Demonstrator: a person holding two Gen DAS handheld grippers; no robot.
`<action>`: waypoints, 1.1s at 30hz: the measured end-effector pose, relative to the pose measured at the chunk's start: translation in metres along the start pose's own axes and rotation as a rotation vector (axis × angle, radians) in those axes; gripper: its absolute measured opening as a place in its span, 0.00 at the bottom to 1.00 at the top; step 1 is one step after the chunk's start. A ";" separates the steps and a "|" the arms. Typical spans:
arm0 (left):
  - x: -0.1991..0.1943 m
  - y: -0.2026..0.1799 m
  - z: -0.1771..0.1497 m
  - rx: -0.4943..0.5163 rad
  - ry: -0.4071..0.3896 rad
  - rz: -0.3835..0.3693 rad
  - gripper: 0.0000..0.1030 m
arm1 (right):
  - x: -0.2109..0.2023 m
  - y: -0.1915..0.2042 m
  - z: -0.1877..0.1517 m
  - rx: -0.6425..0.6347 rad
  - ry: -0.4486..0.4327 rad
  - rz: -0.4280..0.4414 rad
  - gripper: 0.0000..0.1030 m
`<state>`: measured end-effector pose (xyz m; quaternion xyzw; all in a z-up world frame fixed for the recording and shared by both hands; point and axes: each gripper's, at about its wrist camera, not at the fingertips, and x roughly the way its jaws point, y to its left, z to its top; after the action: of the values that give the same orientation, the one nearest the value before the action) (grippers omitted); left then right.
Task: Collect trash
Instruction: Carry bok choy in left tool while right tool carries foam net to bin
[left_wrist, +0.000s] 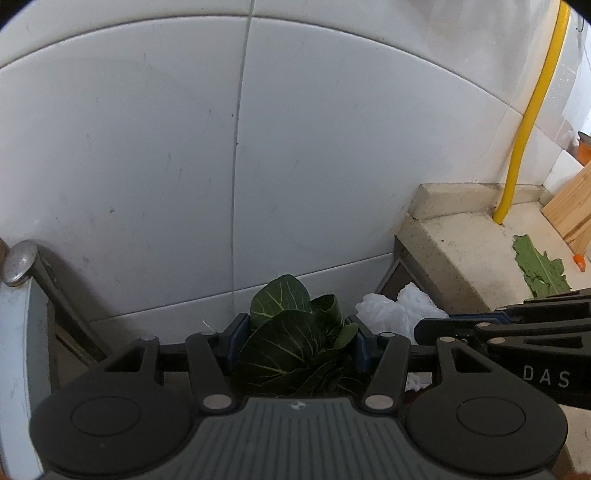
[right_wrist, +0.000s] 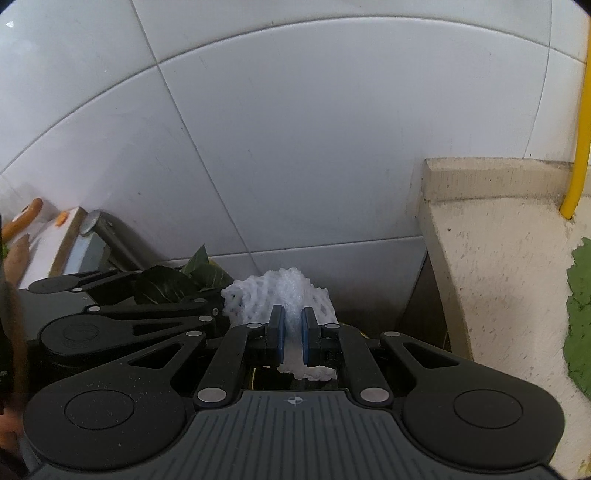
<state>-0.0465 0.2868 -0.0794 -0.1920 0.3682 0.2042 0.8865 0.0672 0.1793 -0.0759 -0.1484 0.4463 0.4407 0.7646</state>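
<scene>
Left wrist view: the left hand-held gripper (left_wrist: 297, 341) is clamped on a bunch of dark green leaves (left_wrist: 291, 332), its blue pads pressing on either side. Just to its right, the right hand-held gripper (right_wrist: 293, 334) pinches a white foam fruit net (right_wrist: 280, 299), jaws nearly together with the net squeezed between them. Both loads hang side by side in front of the white tiled wall (left_wrist: 147, 166), in the gap beside the pale stone worktop (left_wrist: 461, 240). A lighter green leaf (left_wrist: 541, 267) lies flat on that worktop, near a yellow pipe (left_wrist: 532, 110) that runs up the wall. A wooden board (left_wrist: 570, 206) leans at the far right.
</scene>
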 end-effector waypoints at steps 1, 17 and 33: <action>0.001 0.000 0.000 -0.001 0.002 0.002 0.47 | 0.001 0.000 0.000 0.002 0.002 -0.001 0.12; 0.020 -0.006 0.000 0.026 0.038 0.037 0.48 | 0.015 -0.005 -0.004 0.027 0.022 -0.013 0.12; 0.051 -0.017 -0.006 0.060 0.132 0.063 0.48 | 0.042 -0.022 -0.015 0.073 0.081 -0.027 0.13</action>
<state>-0.0087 0.2808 -0.1175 -0.1668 0.4379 0.2077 0.8587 0.0859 0.1803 -0.1218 -0.1443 0.4906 0.4075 0.7566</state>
